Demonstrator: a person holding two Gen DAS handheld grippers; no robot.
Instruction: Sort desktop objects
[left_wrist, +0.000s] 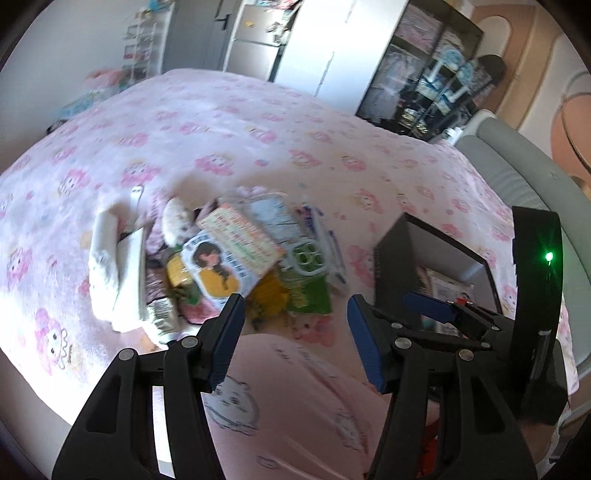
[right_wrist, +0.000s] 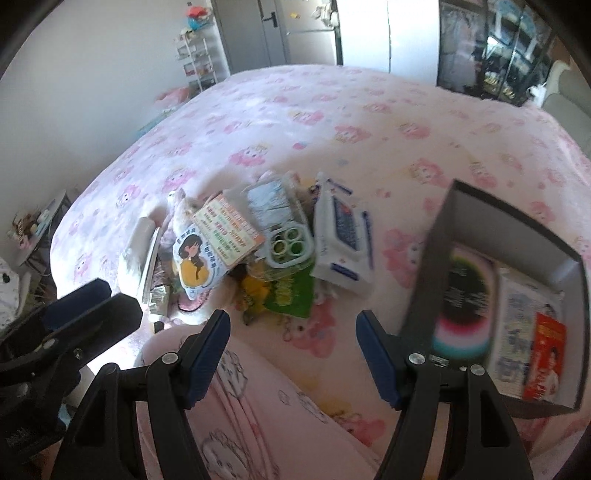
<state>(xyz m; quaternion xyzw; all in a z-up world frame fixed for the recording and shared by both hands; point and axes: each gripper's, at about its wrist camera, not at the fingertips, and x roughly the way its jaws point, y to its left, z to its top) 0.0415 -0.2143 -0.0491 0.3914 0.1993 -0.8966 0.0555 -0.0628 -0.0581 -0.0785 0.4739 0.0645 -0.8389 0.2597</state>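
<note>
Both claws are hanging open and empty above a bed with a pink blanket: left claw, right claw. Pile of packets is lying mid-bed; black box is sitting just right of it, holding some packets

Pink blanket with pink flower-faces; black box; green packet — white-and-blue pack.
</note>
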